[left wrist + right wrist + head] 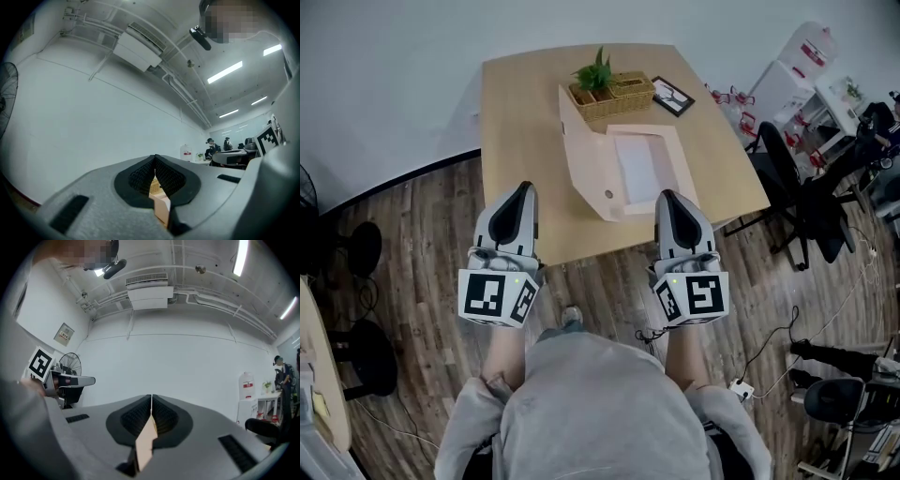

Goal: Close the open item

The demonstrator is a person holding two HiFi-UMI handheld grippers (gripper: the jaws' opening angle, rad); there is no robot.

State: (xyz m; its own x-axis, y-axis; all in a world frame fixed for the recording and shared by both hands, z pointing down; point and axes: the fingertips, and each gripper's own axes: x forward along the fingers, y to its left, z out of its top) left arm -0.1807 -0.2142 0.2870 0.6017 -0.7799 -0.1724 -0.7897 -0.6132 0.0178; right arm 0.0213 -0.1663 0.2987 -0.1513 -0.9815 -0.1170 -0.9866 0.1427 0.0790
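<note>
Box [591, 159] open on desk [516, 112], long axis pointing away, lid raised leftward, near edge partly behind right gripper [667, 195]; its fingers, and those of left gripper [525, 187], closed, empty.

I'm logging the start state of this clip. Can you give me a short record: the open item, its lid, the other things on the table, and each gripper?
open item: box, on table
lid: lid raised at the box's left side, not yet closed
behind box: basket with plant; frame to its right
left hand-held gripper: shut, empty, over the table's near edge
right hand-held gripper: shut, empty, by the box's near right corner
</note>
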